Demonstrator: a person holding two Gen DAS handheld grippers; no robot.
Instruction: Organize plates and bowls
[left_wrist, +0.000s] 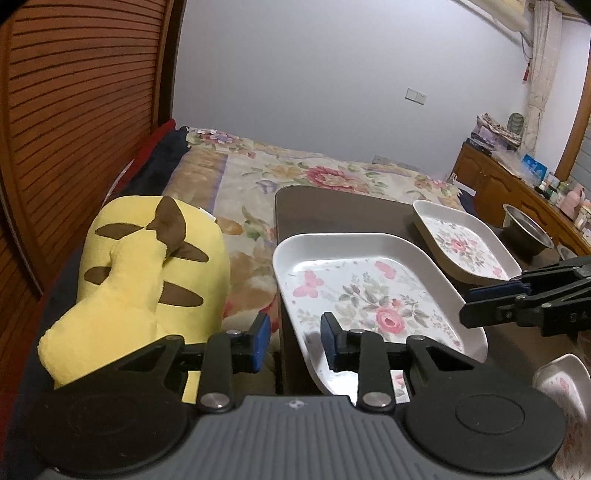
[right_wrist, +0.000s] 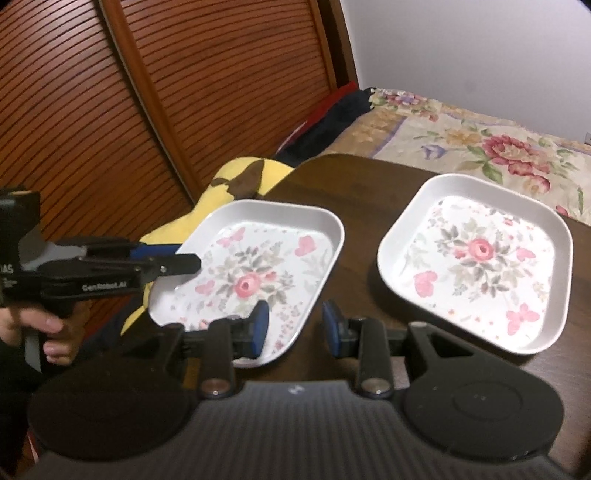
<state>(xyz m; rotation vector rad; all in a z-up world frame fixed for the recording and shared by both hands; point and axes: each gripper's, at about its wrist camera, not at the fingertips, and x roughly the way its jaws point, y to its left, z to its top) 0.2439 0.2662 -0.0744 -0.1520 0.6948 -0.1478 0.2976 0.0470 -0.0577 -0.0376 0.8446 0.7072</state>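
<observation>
On the dark wooden table (right_wrist: 354, 184) two square white plates with flower prints lie flat. The near plate (right_wrist: 255, 273) hangs over the table's left edge, and the far plate (right_wrist: 476, 258) sits well apart from it, further onto the table top.

The left gripper (left_wrist: 294, 338) has its jaws wide apart, straddling the overhanging rim of the near plate (left_wrist: 369, 291): one blue pad is outside the rim and the other is over the plate's inside. It grips nothing. The right gripper (right_wrist: 294, 325) is also wide open and empty, its left finger over the near plate's closest corner and its right finger over bare table between the two plates.

Just off the table's left edge a yellow plush toy (left_wrist: 144, 273) lies against the bed (left_wrist: 295, 173), close to the left gripper's outer finger. Behind the table stretches the flowered bedspread, with a slatted wooden headboard (left_wrist: 74, 110) beyond the toy.

Only the left wrist view shows a metal bowl (left_wrist: 526, 229) past the far plate (left_wrist: 465, 243), a third flowered dish (left_wrist: 565, 387) at the table's near right, and a cluttered wooden dresser (left_wrist: 517, 177). Only the right wrist view shows the person's hand (right_wrist: 44, 325) holding the left gripper's handle.
</observation>
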